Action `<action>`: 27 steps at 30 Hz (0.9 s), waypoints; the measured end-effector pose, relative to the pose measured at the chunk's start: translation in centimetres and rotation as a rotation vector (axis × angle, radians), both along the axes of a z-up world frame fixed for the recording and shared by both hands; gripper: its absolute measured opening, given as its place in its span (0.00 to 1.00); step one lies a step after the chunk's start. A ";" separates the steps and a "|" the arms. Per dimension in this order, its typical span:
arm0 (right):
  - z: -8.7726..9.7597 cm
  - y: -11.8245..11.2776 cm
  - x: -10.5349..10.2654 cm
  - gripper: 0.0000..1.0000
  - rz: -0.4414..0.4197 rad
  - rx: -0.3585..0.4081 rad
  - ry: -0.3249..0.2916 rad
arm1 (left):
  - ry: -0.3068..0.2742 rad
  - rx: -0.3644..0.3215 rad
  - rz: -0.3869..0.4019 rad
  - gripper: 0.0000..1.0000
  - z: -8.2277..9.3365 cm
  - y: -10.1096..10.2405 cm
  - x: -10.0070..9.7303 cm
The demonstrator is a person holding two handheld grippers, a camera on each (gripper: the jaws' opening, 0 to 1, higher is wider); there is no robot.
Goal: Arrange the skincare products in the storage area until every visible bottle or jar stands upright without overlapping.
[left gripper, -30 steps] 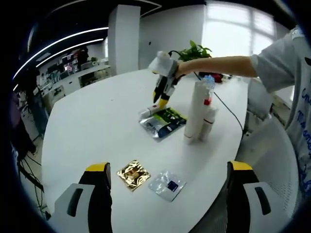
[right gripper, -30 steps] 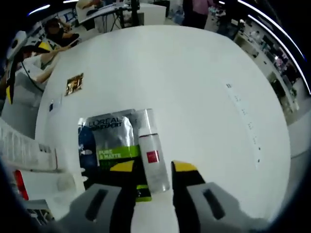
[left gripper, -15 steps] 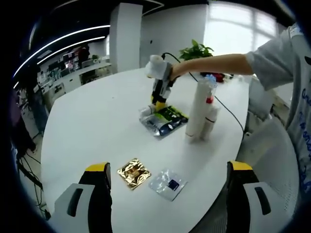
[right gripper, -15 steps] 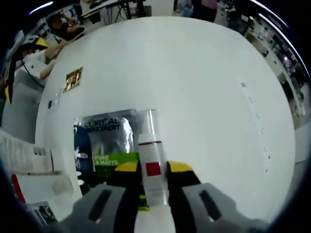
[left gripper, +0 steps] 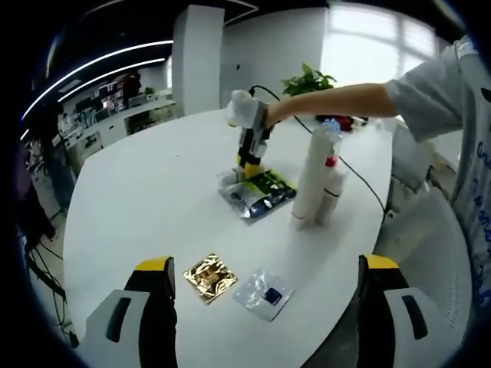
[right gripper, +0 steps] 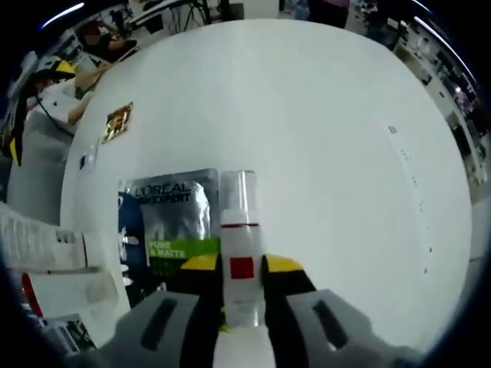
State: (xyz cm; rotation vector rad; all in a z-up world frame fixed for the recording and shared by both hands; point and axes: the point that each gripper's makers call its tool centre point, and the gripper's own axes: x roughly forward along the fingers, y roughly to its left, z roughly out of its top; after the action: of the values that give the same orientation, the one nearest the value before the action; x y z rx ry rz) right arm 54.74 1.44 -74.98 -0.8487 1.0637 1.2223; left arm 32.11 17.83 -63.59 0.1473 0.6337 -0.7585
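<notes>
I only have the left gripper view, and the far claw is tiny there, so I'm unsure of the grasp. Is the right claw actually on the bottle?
Observer: Yes. In the right gripper view the right claw is shut on the white bottle, its yellow tips on either side.
Operator: Is the bottle standing yet?
Observer: No, it lies flat on the table, its clear cap pointing away from the claw.
Operator: What's beside it?
Observer: A silver and green sachet lies flat along its side; its edge meets the bottle, though overlap is unclear.
</notes>
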 end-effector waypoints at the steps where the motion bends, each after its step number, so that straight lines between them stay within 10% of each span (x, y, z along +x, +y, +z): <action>1: 0.1 0.0 -0.1 0.20 -0.002 -0.001 -0.005 | 0.000 0.001 -0.001 0.97 0.0 0.0 0.0; 27: 5.5 -3.8 -2.8 0.18 -0.113 0.109 -0.152 | -0.037 -0.015 0.006 0.97 0.8 -0.3 -0.8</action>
State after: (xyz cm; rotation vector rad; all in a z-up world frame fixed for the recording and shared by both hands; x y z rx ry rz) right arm 51.91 -2.32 -69.43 -0.7740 0.9024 1.0936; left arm 31.31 17.50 -62.76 0.1454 0.5932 -0.7530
